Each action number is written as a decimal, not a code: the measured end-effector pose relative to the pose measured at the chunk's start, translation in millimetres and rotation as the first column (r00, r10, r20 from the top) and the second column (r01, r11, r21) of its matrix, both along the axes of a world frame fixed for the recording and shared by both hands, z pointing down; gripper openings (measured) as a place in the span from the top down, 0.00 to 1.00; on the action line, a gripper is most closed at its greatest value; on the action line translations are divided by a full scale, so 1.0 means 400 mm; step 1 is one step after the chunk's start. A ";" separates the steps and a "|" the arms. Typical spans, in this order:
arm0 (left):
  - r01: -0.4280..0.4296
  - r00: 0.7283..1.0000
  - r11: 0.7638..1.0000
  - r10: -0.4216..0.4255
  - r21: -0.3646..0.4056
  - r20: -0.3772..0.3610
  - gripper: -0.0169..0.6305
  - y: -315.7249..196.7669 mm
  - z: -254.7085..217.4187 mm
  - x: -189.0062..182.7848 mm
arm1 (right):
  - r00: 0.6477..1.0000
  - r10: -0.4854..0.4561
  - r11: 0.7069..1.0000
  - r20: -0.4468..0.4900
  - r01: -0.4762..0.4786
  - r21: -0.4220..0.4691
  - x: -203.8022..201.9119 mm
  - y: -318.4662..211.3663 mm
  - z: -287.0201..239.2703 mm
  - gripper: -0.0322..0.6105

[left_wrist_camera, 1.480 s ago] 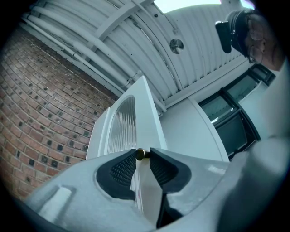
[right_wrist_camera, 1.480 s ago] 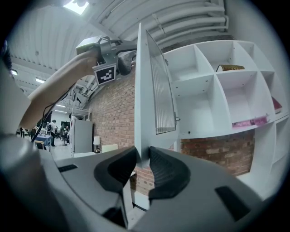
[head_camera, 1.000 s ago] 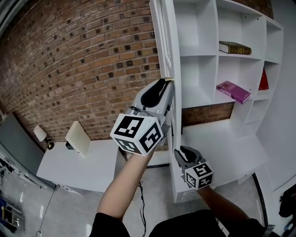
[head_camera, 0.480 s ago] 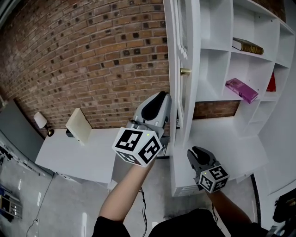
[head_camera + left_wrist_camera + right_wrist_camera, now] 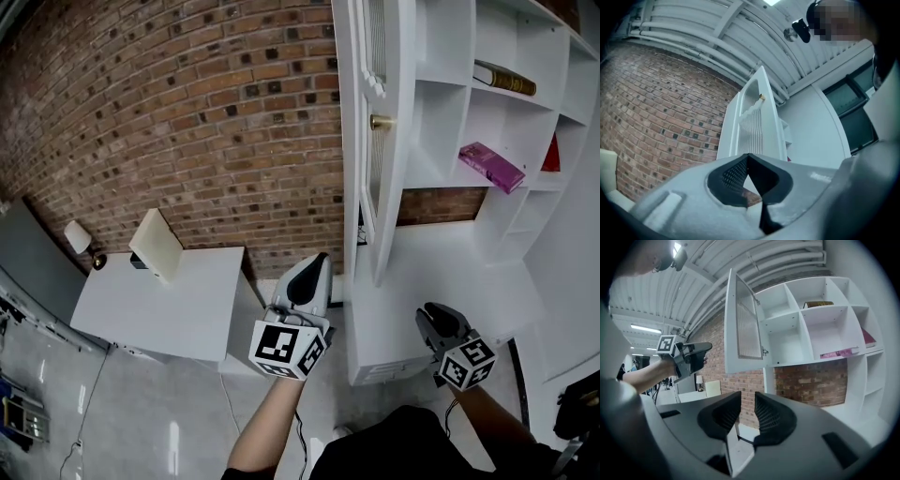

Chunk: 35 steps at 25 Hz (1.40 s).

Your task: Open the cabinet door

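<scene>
Dropping away from the open cabinet door (image 5: 349, 141)

Lowering the left gripper (image 5: 316, 262) from the door's edge to a spot beside the white desk (image 5: 159, 309), having just been closing its jaws, now pressing them together on nothing. Shifting the right gripper (image 5: 433, 312) rightward too, holding it low before the bottom ledge of the white cabinet (image 5: 441, 272), jaws standing a little apart and pinching nothing. Leaving the door standing wide, seen edge-on against the brick wall (image 5: 187, 122), showing its reeded glass panel (image 5: 375, 47) and its brass knob (image 5: 380, 122) well above both grippers, touching neither. Lying in the open compartments: a brown book (image 5: 504, 79) above, a pink book (image 5: 491, 167) below it, a red book (image 5: 556, 155) at the far right.
</scene>
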<state>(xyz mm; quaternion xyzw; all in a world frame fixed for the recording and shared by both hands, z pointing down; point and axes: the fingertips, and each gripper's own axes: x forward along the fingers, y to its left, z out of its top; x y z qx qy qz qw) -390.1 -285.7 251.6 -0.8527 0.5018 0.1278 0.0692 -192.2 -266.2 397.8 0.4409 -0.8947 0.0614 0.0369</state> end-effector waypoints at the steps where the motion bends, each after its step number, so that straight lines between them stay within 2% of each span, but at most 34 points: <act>1: 0.003 1.000 1.000 -0.003 -0.018 -0.024 0.94 0.015 0.033 0.003 | 1.000 0.003 1.000 -0.008 -0.003 -0.008 0.012 0.008 0.012 0.81; 4: -0.037 0.990 0.994 0.024 -0.098 -0.138 0.94 0.082 0.115 0.030 | 0.998 0.062 0.998 0.021 -0.061 -0.032 0.064 0.031 0.022 0.81; 6: -0.058 0.983 0.989 0.032 -0.138 -0.181 0.94 0.136 0.156 0.059 | 0.994 0.102 0.994 0.043 -0.101 -0.036 0.096 0.049 0.017 0.82; 8: -0.061 0.986 0.986 0.035 -0.157 -0.161 0.94 0.185 0.193 0.091 | 0.994 0.096 0.995 0.048 -0.095 -0.024 0.106 0.066 0.011 0.82; 11: -0.052 0.997 0.982 0.041 -0.182 -0.063 0.94 0.251 0.265 0.125 | 0.997 0.073 0.997 0.030 -0.073 0.004 0.098 0.102 0.019 0.85; 12: -0.052 0.998 0.979 0.042 -0.195 -0.054 0.94 0.270 0.291 0.130 | 0.997 0.073 0.997 0.021 -0.074 0.005 0.099 0.118 0.028 0.86; 17: -0.051 0.996 0.974 0.034 -0.221 -0.080 0.94 0.311 0.382 0.154 | 0.994 0.105 0.994 -0.017 -0.106 -0.038 0.144 0.163 0.085 0.95; 22: -0.077 0.996 0.960 0.062 -0.268 -0.064 0.94 0.303 0.421 0.196 | 0.981 0.189 0.981 -0.045 -0.191 -0.041 0.223 0.164 0.078 0.95; 26: -0.065 0.997 0.955 0.051 -0.288 -0.055 0.94 0.301 0.438 0.205 | 0.972 0.230 0.972 -0.053 -0.232 -0.038 0.279 0.166 0.077 0.95; 32: 0.038 0.999 0.963 -0.041 -0.265 -0.004 0.94 0.328 0.415 0.267 | 0.988 0.146 0.988 -0.053 -0.149 -0.048 0.337 0.155 0.086 0.95; 35: 0.094 0.995 0.959 -0.102 -0.268 -0.019 0.94 0.364 0.409 0.333 | 0.997 0.077 0.997 -0.031 -0.077 -0.021 0.393 0.154 0.075 0.95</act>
